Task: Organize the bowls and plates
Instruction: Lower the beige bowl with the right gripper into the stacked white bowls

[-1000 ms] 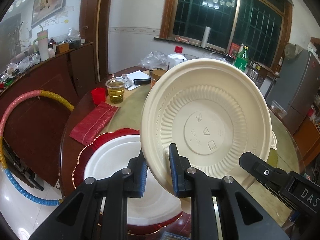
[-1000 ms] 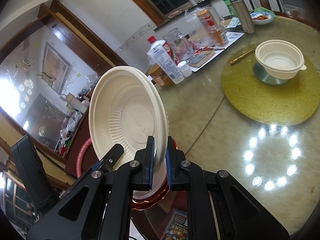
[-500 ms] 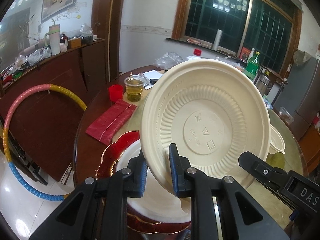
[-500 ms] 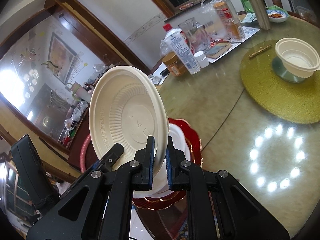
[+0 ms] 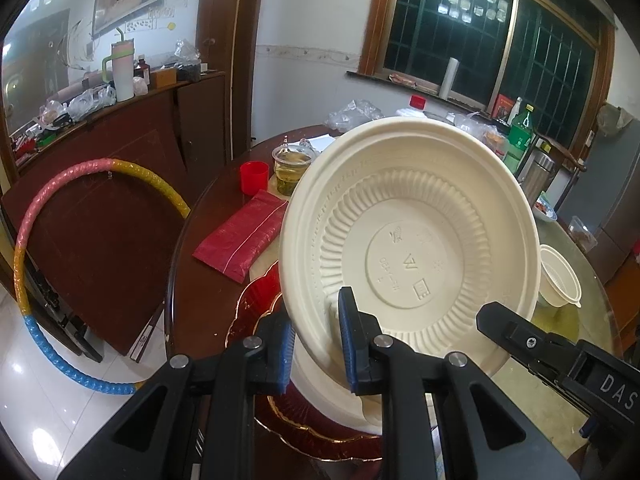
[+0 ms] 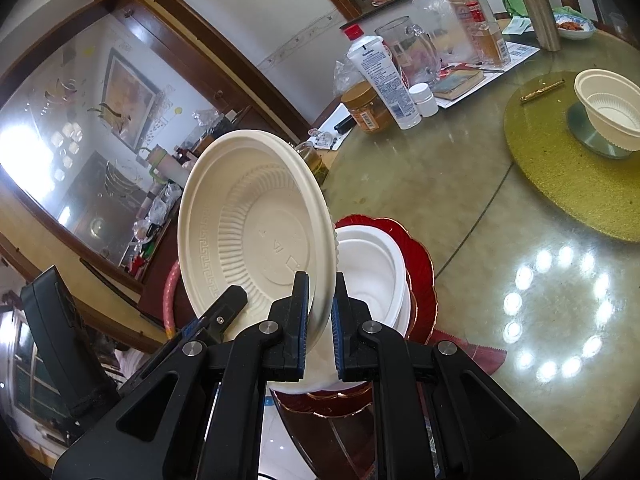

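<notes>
A cream plastic plate point(image 5: 408, 240) point(image 6: 256, 232) hangs tilted in the air, underside toward both cameras. My left gripper point(image 5: 316, 344) is shut on its lower rim. My right gripper point(image 6: 320, 320) is shut on the rim a little further round, and its black body point(image 5: 520, 340) shows in the left wrist view. Right below the held plate lies a white plate point(image 5: 316, 388) point(image 6: 372, 272) on a red scalloped plate point(image 5: 256, 300) point(image 6: 420, 272). A cream bowl point(image 5: 558, 280) point(image 6: 608, 112) stands on the yellow turntable point(image 6: 560, 168).
On the round glass-topped table point(image 6: 460, 200) lie a red pouch point(image 5: 244, 236), a red cup point(image 5: 254, 178) and a glass of tea point(image 5: 290, 170). Bottles and jars point(image 6: 380, 76) crowd the far side. A coloured hoop point(image 5: 24, 240) leans on the sideboard.
Both grippers have carried the cream plate sideways together, still shut on it. The red and white stack has slid from the left of the held plate to right under it.
</notes>
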Demonstrator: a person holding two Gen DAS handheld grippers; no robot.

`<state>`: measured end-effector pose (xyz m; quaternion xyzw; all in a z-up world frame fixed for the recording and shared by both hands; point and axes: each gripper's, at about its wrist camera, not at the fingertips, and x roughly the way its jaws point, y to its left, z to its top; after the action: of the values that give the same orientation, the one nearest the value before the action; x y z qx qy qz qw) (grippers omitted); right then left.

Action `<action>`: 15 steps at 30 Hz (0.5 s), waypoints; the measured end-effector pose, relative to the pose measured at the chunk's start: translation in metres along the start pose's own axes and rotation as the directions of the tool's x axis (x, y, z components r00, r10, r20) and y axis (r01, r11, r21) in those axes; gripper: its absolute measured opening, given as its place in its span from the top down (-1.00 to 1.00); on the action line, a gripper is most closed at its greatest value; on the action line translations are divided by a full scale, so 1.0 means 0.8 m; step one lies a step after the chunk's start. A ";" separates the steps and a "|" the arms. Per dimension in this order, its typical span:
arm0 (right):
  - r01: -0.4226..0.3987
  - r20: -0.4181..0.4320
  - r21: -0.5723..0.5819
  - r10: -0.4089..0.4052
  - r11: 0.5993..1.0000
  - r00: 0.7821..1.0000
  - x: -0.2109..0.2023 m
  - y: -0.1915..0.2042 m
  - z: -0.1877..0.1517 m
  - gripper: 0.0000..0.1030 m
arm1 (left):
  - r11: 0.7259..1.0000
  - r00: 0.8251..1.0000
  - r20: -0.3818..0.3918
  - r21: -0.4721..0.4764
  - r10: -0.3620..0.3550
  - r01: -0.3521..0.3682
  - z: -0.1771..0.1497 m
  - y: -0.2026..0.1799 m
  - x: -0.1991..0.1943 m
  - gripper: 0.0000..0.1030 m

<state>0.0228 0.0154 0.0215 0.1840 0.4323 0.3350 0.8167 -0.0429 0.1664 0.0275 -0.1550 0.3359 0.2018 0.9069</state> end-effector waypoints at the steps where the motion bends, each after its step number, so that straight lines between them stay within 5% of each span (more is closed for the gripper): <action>1: 0.002 -0.004 -0.002 -0.002 1.000 1.000 0.000 0.000 -0.001 0.80 | 1.000 1.000 -0.001 0.000 -0.001 0.001 0.000 0.000 0.000 0.62; 15: 0.013 -0.034 -0.005 -0.013 1.000 0.999 0.000 0.000 -0.008 0.80 | 1.000 0.999 -0.033 0.004 0.001 -0.001 -0.004 0.002 0.004 0.62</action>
<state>0.0175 0.0155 0.0176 0.1737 0.4465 0.3338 0.8118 -0.0431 0.1677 0.0228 -0.1564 0.3513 0.1989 0.9014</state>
